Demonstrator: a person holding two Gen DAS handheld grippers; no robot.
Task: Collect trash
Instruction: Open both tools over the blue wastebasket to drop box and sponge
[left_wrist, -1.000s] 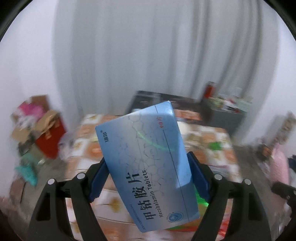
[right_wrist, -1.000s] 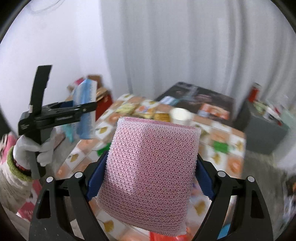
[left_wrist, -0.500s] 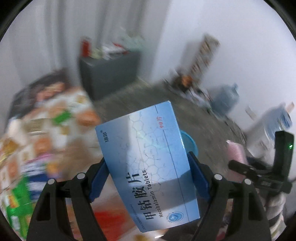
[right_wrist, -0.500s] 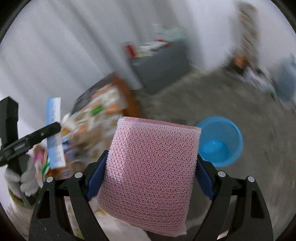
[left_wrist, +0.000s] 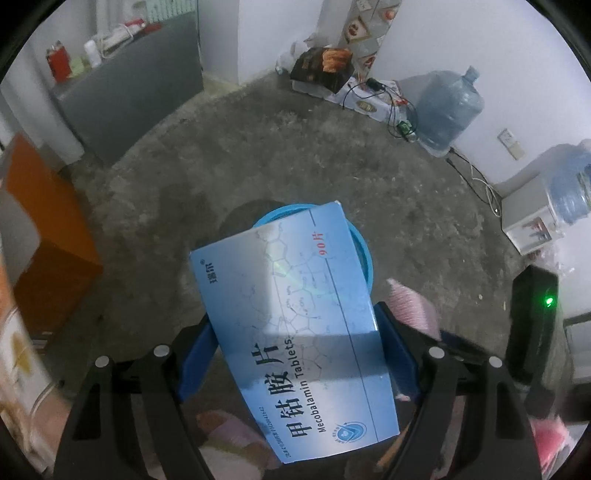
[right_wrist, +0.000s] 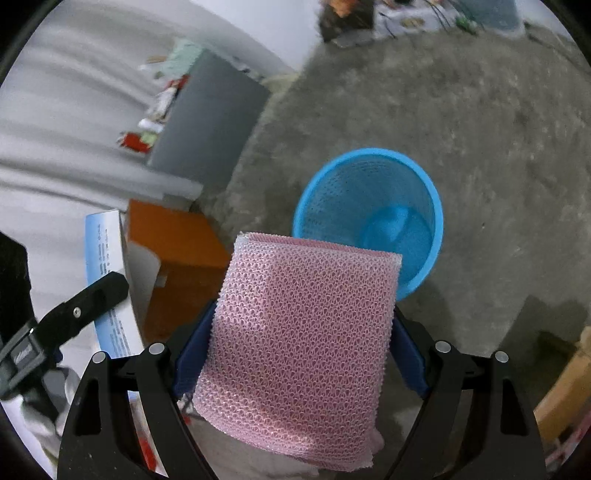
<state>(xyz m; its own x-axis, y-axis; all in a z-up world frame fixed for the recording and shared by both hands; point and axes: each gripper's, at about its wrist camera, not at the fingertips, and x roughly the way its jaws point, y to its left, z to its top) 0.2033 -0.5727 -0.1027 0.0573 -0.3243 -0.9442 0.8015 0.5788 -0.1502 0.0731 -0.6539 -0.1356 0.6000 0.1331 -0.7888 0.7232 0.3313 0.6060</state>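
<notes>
Both grippers have swung away from the patterned table and now tilt down over the blue mesh wastebasket (right_wrist: 369, 218) on the concrete floor. Left gripper (left_wrist: 295, 354) stays clamped on the blue Mecobalamin tablet box (left_wrist: 295, 332), which hides most of the basket rim; right gripper (right_wrist: 301, 354) pinches the pink mesh sponge (right_wrist: 299, 347), short of the opening. To drop cleanly, I would centre each item above the rim before letting go, releasing one at a time.
</notes>
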